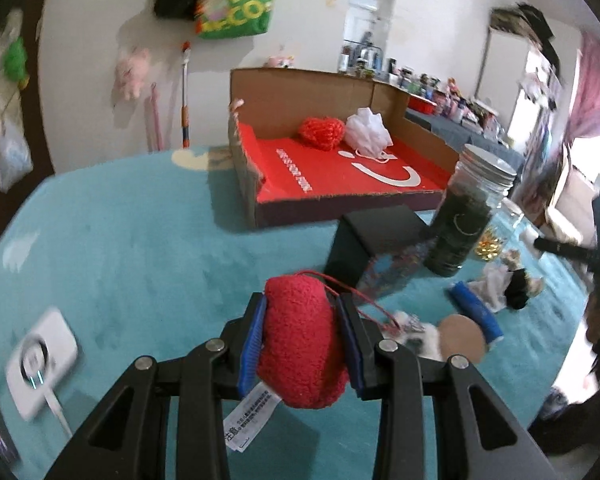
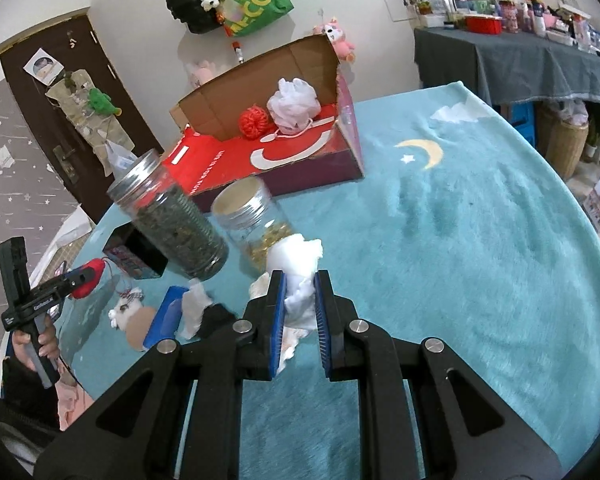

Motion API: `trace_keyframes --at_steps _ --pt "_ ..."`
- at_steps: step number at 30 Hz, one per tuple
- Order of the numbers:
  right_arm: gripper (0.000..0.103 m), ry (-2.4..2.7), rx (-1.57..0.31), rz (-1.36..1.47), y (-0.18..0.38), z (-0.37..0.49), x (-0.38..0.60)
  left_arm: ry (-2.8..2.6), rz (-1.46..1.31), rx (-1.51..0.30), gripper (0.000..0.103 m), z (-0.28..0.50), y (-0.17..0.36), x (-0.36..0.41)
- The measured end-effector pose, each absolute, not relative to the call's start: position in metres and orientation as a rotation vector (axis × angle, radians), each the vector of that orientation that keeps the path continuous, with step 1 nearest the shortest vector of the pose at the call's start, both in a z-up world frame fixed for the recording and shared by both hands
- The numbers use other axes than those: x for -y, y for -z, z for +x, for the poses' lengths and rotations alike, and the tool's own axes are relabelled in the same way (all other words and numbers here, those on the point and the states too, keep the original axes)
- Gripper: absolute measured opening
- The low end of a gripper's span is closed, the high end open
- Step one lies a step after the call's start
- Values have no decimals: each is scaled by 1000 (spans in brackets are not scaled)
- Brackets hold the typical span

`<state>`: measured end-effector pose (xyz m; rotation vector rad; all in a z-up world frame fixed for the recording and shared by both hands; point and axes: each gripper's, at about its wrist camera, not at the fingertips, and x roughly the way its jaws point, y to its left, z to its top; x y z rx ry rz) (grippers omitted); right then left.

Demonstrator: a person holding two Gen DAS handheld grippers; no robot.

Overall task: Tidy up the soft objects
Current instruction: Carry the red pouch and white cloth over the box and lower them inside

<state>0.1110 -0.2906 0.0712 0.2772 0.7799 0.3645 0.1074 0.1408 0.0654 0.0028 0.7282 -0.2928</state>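
Gripper (image 2: 300,312) over teal blanket (image 2: 460,240)

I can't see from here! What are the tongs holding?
Left tongs shut on red plush. Right tongs shut on white plush. Jars stand before box.

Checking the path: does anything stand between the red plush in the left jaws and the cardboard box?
Partly. The black box stands just right of the line from the red plush to the cardboard box; the dark jar stands further right. Straight ahead only blanket shows.

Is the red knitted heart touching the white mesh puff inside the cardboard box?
Touching. In the left wrist view the red knitted heart presses against the white mesh puff in the cardboard box, no gap between them.
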Motion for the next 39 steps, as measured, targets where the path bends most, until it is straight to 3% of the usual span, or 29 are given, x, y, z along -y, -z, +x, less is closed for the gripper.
trace_keyframes --at_steps 23,33,39 --pt "14 -533 -833 156 -77 207 291 488 118 -742 38 203 -78 -140" --pt "14 -652 -801 184 -109 248 270 560 74 -698 38 233 -113 -114" --pt "14 -570 -808 94 -126 284 241 445 18 -778 38 276 -122 -95"
